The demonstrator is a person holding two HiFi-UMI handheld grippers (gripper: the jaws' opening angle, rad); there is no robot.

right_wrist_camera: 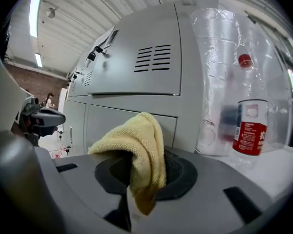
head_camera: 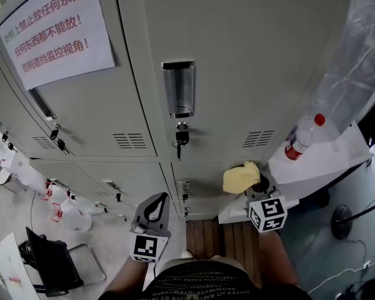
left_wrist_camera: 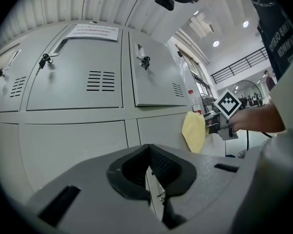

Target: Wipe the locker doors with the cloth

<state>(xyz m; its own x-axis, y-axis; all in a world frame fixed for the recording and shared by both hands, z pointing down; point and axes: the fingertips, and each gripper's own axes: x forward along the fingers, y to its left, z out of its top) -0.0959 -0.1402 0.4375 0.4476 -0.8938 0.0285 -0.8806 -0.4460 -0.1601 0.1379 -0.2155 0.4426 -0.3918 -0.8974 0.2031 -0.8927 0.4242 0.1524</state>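
Grey locker doors fill the head view: an upper door with a metal handle recess and a lower door beneath it. My right gripper is shut on a yellow cloth, which bunches out of the jaws close to the lower door's upper right corner. Whether the cloth touches the door I cannot tell. From the left gripper view the cloth hangs in front of that door. My left gripper is lower and to the left, shut and holding nothing, and points at the lower lockers.
A clear bottle with a red cap and label stands on a white table right of the lockers, under plastic sheeting. A key hangs in the upper door's lock. A paper notice is taped up at the left. A black chair stands at the lower left.
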